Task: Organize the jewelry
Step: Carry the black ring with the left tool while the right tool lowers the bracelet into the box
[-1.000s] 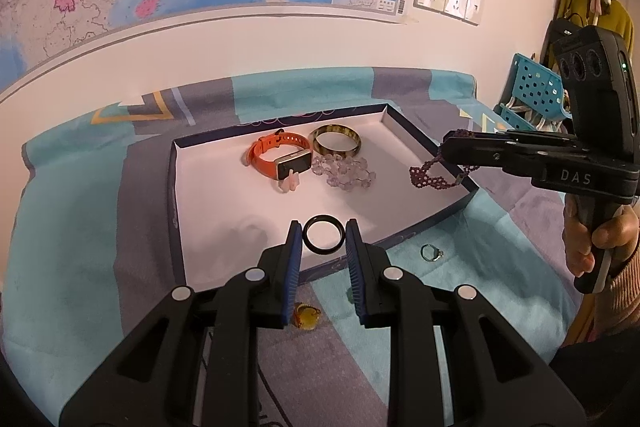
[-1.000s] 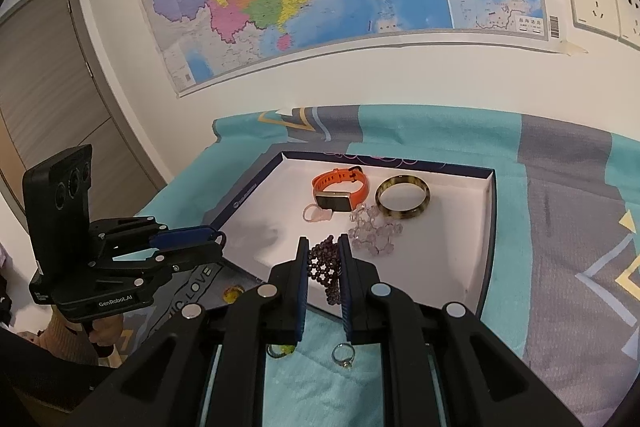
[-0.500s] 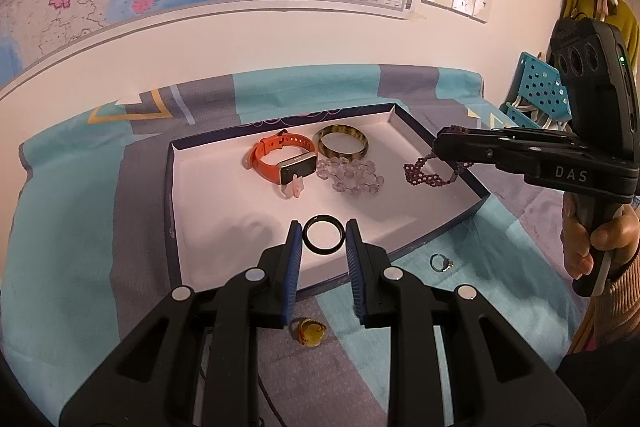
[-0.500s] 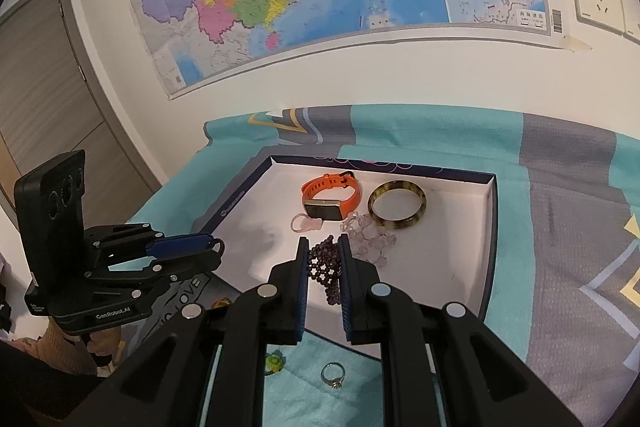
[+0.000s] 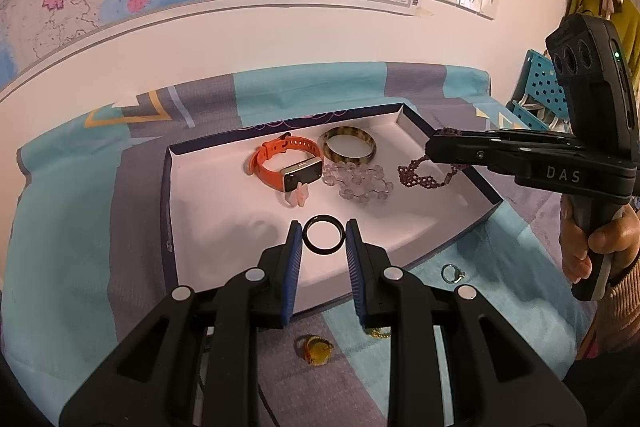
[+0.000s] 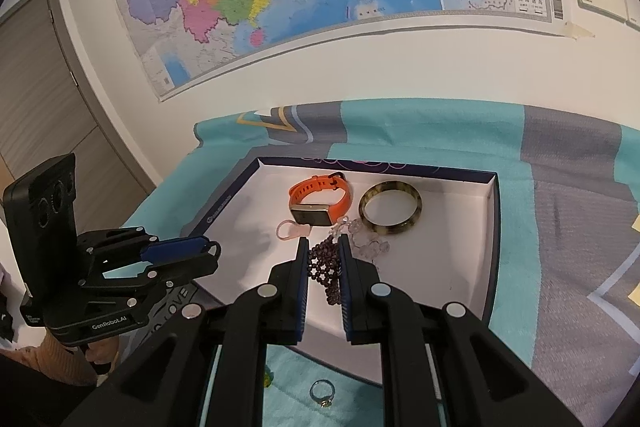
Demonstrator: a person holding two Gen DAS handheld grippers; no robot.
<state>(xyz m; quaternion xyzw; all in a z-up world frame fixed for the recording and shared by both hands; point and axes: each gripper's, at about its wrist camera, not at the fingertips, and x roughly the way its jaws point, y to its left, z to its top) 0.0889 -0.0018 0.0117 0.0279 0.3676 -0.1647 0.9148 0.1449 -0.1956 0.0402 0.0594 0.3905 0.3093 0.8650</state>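
My left gripper clamps a black ring over the tray. My right gripper pinches a purple bead strand, dangling above the tray's floor.

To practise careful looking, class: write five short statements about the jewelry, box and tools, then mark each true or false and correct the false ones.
1. The left tool holds a black ring. True.
2. The right tool holds the orange watch. False: it holds a dark purple bead bracelet.
3. The mottled bangle lies inside the box. True.
4. The silver ring lies inside the box. False: it lies on the cloth outside.
5. The clear bead bracelet lies inside the box. True.
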